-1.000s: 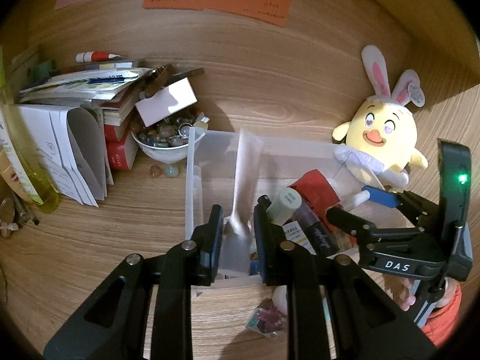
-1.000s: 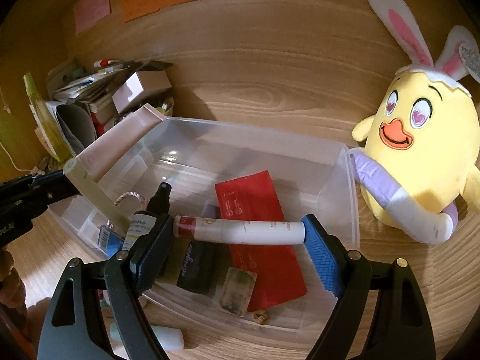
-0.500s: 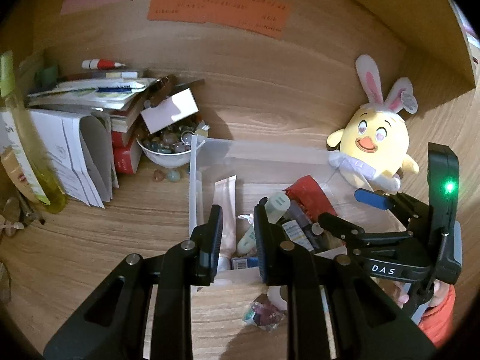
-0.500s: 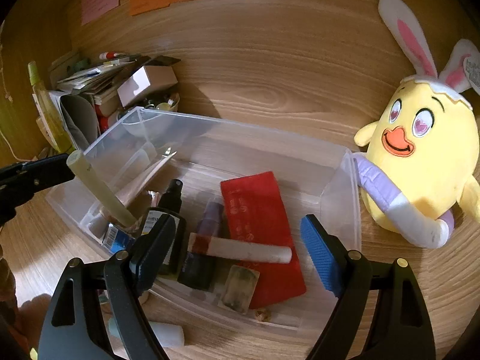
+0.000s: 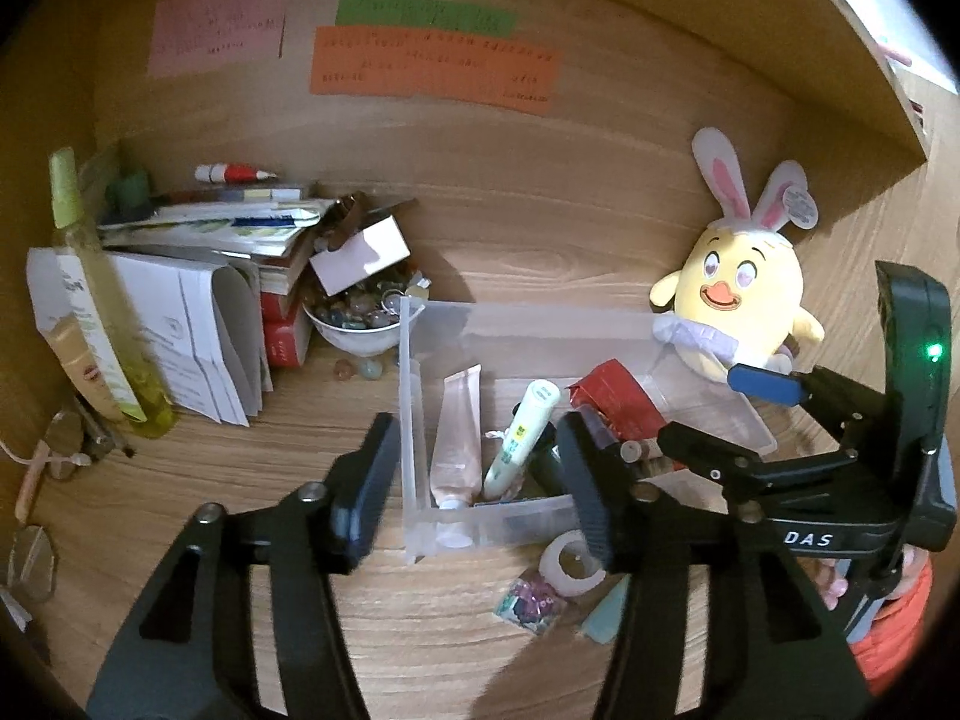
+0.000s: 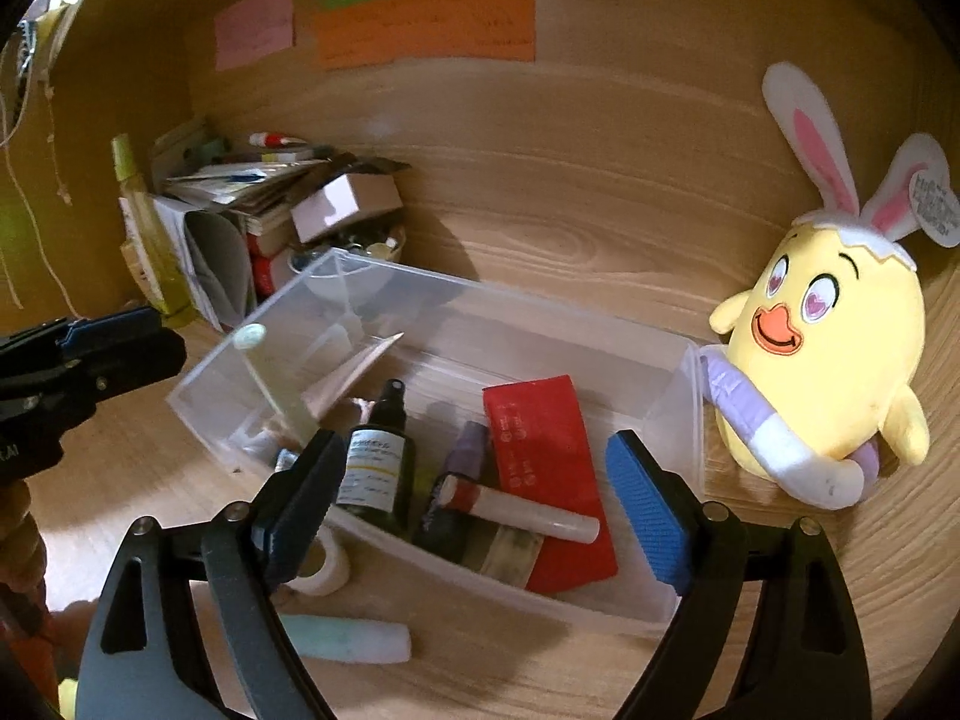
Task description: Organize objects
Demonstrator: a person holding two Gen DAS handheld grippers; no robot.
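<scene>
Both empty: left gripper [image 5: 474, 501] jaws just opening, right gripper [image 6: 474, 510] wide over clear bin [image 6: 690, 420] at frame centre; risks toppling leaning pale-green tube [image 5: 522, 432] on next drop-in

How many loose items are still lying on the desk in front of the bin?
3 visible: a white tape roll against the clear bin's front wall, a bag of beads before it, and a pale green tube nearest the camera. The grippers may hide more.
</scene>
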